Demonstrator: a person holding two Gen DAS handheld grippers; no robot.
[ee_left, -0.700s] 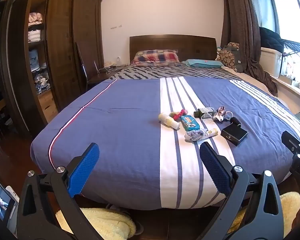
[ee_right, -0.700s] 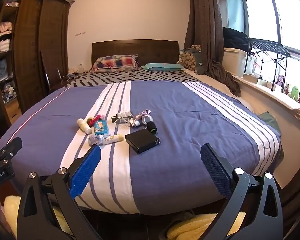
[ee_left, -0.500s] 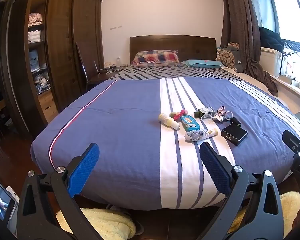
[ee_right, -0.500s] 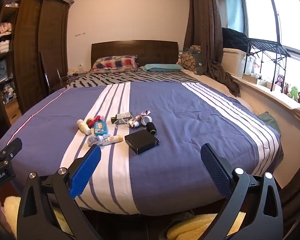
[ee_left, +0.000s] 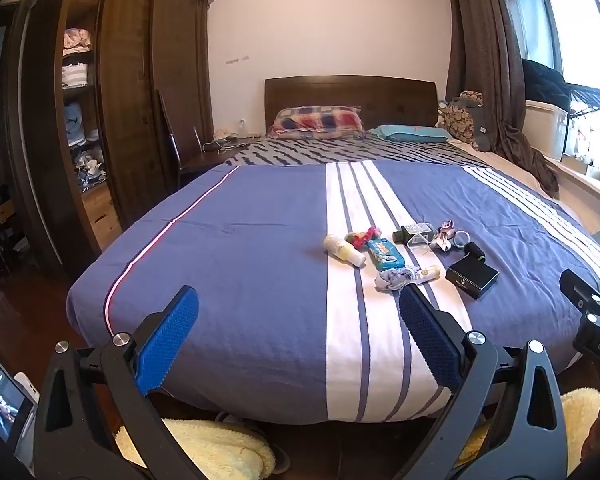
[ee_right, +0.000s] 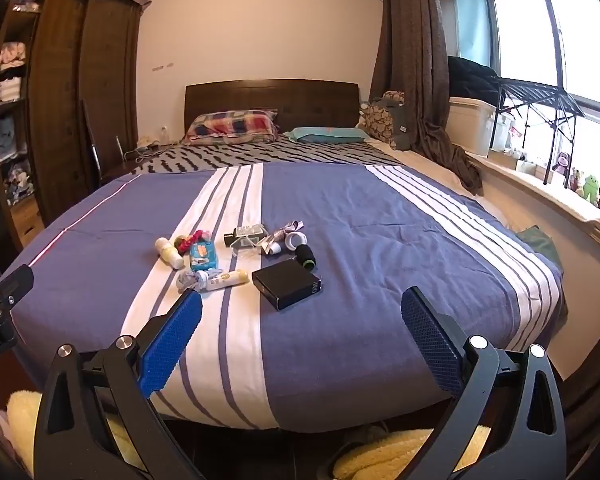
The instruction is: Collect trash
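A cluster of small items lies on the blue striped bed cover (ee_left: 240,264): a pale yellow bottle (ee_left: 343,250), a blue snack packet (ee_left: 383,254), a crumpled wrapper with a tube (ee_left: 404,277), a black box (ee_left: 472,278) and a black roll (ee_left: 475,249). The same cluster shows in the right wrist view, with the black box (ee_right: 287,283) and the blue packet (ee_right: 204,255). My left gripper (ee_left: 298,340) is open and empty at the foot of the bed. My right gripper (ee_right: 300,342) is open and empty, short of the black box.
A dark wardrobe (ee_left: 100,120) with open shelves stands left of the bed. Pillows (ee_left: 316,122) lie at the headboard. A window sill with toys (ee_right: 580,192) and a curtain (ee_right: 416,80) run along the right. Yellow fluffy rugs (ee_left: 204,448) lie on the floor below the grippers.
The right gripper has come slightly closer to the bed; the items sit a little lower in its view. The left view is nearly unchanged.
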